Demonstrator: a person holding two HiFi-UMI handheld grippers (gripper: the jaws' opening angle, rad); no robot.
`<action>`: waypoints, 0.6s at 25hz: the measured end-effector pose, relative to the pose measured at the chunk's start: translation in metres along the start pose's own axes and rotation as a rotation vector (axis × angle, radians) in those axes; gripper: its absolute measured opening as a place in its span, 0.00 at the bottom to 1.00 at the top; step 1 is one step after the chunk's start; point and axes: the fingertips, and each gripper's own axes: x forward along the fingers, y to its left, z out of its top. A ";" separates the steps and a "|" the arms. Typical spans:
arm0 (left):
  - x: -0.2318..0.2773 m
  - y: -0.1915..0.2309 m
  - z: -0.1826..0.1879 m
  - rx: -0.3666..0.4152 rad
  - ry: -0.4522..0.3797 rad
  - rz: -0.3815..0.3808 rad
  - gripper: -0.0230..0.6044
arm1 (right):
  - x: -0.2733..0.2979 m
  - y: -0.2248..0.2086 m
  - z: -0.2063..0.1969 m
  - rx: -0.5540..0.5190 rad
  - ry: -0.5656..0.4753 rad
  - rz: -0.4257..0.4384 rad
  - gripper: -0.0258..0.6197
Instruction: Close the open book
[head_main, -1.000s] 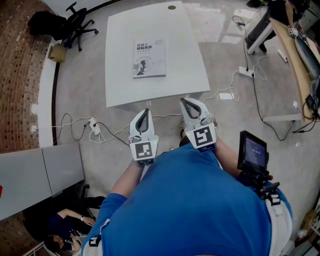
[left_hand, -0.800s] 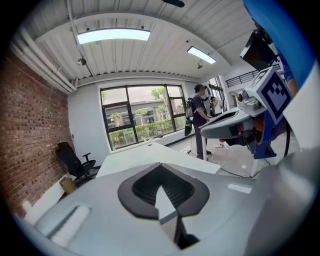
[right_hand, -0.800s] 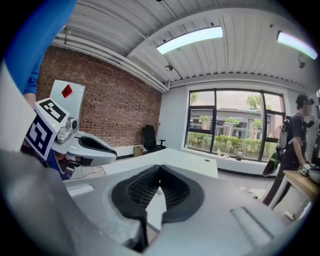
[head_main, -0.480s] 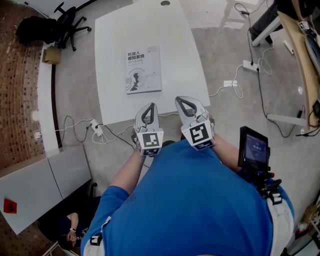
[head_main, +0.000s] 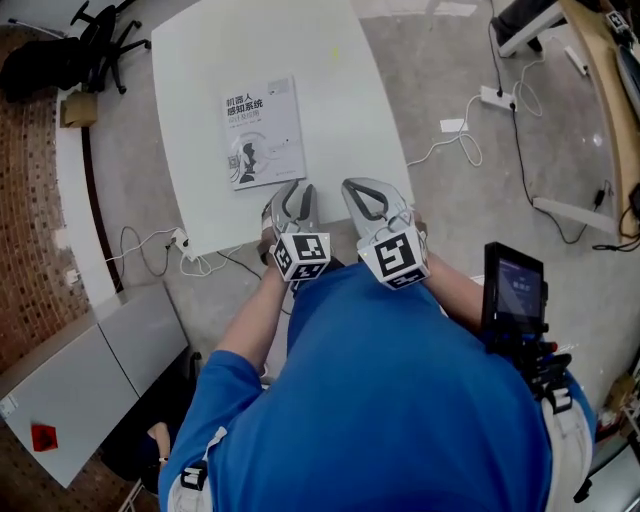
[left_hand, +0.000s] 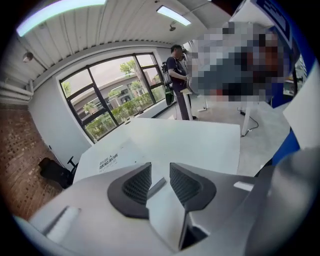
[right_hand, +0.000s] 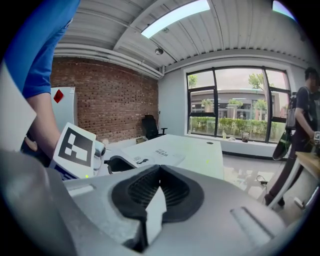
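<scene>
Jaws on the left gripper (head_main: 291, 200) have just been opening and stand apart, nothing between them. Right gripper (head_main: 372, 198) beside it is pinched together, empty. Just beyond them, the book (head_main: 262, 132) lies closed, cover up, on the white table (head_main: 340, 110).

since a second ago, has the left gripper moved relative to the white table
Yes. The left gripper has come forward over the near edge of the white table; its jaws have just been opening, nothing between them.
</scene>
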 end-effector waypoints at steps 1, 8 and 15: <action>0.007 0.001 -0.003 0.015 0.011 -0.004 0.23 | 0.002 -0.002 -0.001 0.005 0.005 -0.005 0.04; 0.038 0.004 -0.005 0.055 0.049 -0.028 0.28 | 0.011 -0.011 -0.004 0.036 0.028 -0.036 0.04; 0.051 0.007 -0.012 0.060 0.078 -0.009 0.28 | 0.024 -0.013 -0.011 0.048 0.050 -0.029 0.04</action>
